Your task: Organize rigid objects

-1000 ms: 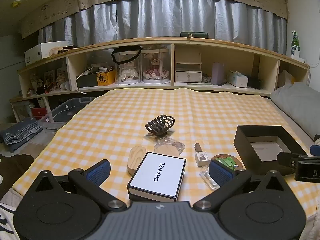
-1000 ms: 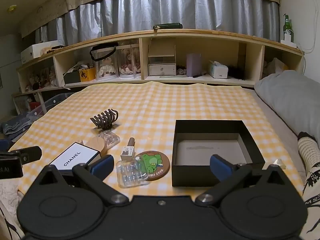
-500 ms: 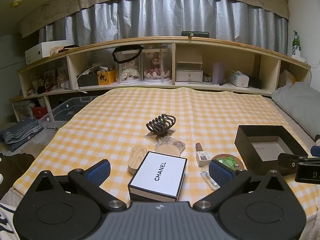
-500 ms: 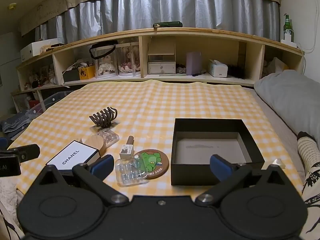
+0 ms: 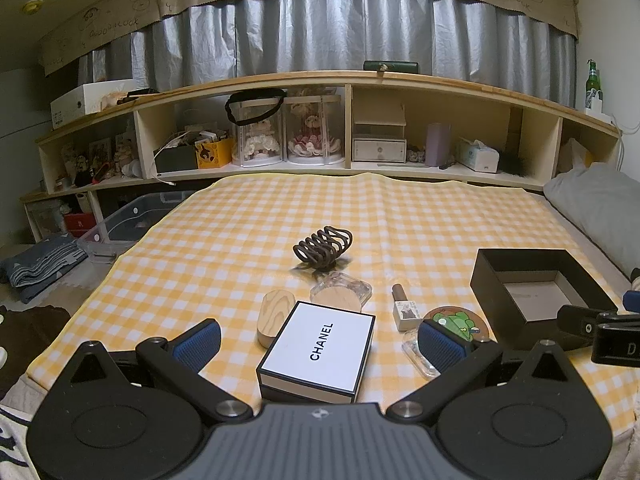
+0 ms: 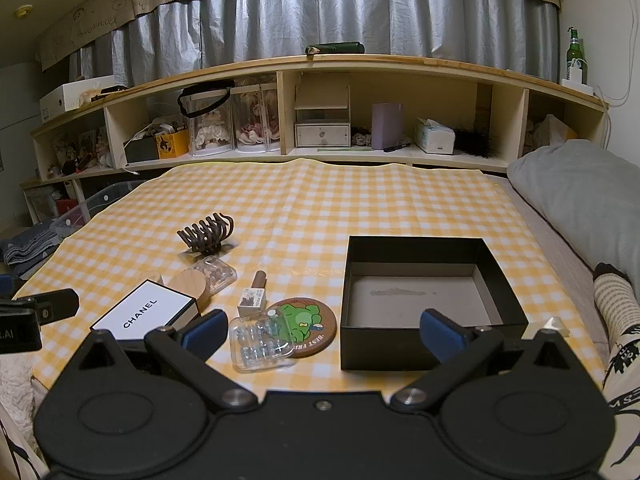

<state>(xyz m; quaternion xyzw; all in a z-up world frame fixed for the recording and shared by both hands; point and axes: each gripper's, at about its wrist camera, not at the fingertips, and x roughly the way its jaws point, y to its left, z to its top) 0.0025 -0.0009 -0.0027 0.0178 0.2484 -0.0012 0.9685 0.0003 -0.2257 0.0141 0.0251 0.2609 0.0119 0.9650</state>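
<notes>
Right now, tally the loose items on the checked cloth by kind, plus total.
Boxes: 2 (CHANEL box, open black box)
Wooden pieces: 2
Clear cases: 2
Hair claw: 1
Small bottle: 1
Frog coaster: 1
Total: 9

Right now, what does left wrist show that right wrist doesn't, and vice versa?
Only left wrist: the oval wooden piece fully exposed beside the white CHANEL box, and the left gripper, open.

Only right wrist: the black box's whole floor, bare, the striped sock, and the right gripper, open.

Both: hair claw, frog coaster, clear case, small bottle, checked cloth.
</notes>
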